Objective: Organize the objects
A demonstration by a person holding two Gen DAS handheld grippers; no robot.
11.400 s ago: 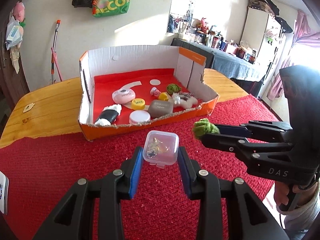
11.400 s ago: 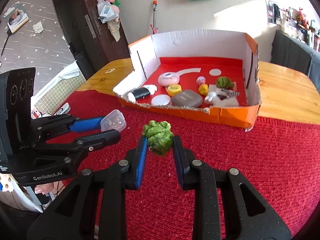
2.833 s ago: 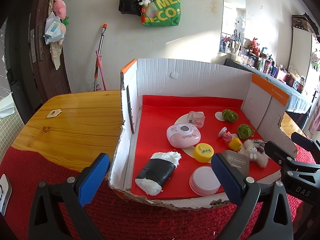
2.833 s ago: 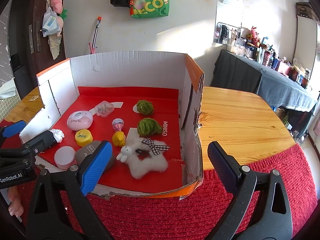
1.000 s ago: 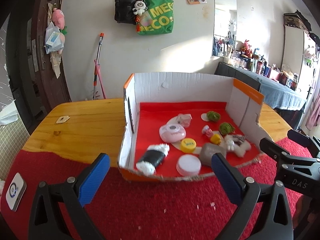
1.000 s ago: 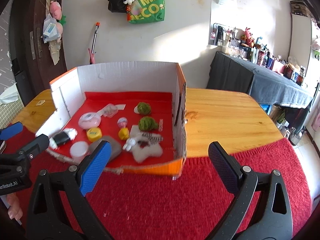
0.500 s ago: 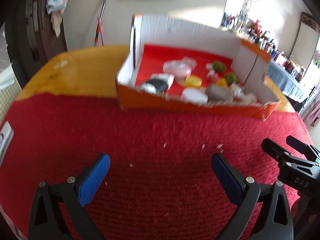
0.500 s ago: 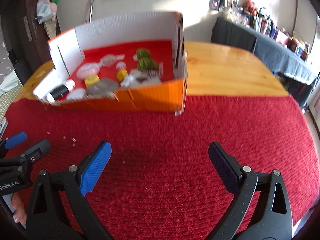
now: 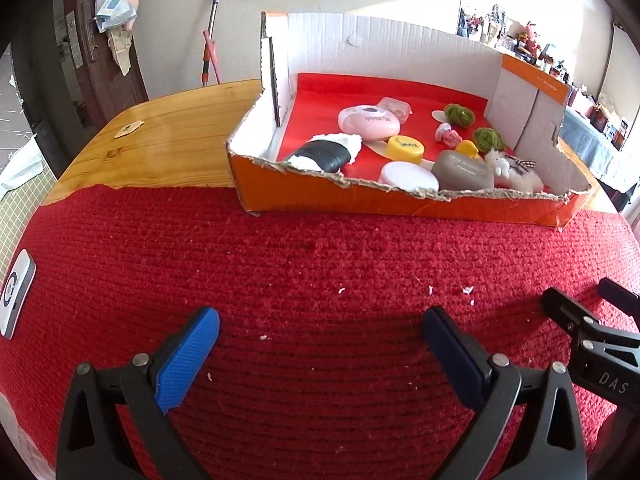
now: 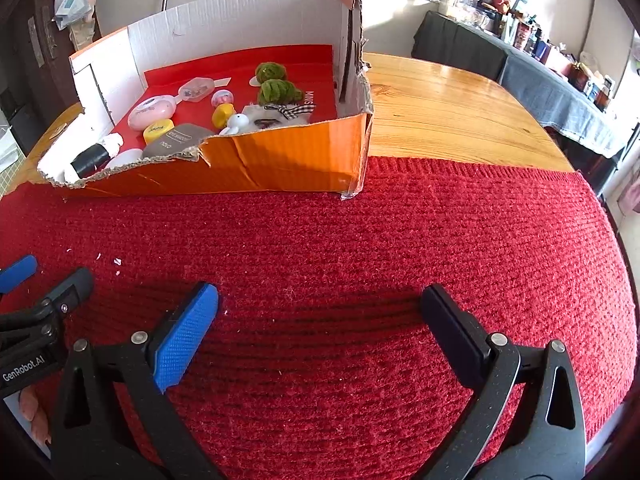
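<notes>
An orange cardboard box (image 9: 400, 200) (image 10: 280, 160) with a red floor stands at the far edge of the red mat. Inside lie a clear plastic case (image 9: 395, 107) (image 10: 195, 89), two green yarn balls (image 9: 460, 113) (image 10: 278, 90), a pink round case (image 9: 368, 120), a yellow lid (image 9: 405, 148), a grey compact (image 9: 462, 170), a white lid (image 9: 408, 176), a black-and-white roll (image 9: 324, 154) and a white plush (image 9: 512, 172). My left gripper (image 9: 320, 332) is open and empty low over the mat, well short of the box. My right gripper (image 10: 320, 304) is open and empty too.
The red knitted mat (image 9: 320, 272) covers the near half of a wooden table (image 9: 160, 148) (image 10: 460, 112). A white device (image 9: 14, 294) lies at the mat's left edge. White crumbs (image 9: 448, 290) dot the mat. A dark cloth-covered counter (image 10: 520, 68) stands far right.
Both grippers have pulled back from the box and dropped low over the mat. Earlier they carried the clear case and a green yarn ball; both things now lie in the box.
</notes>
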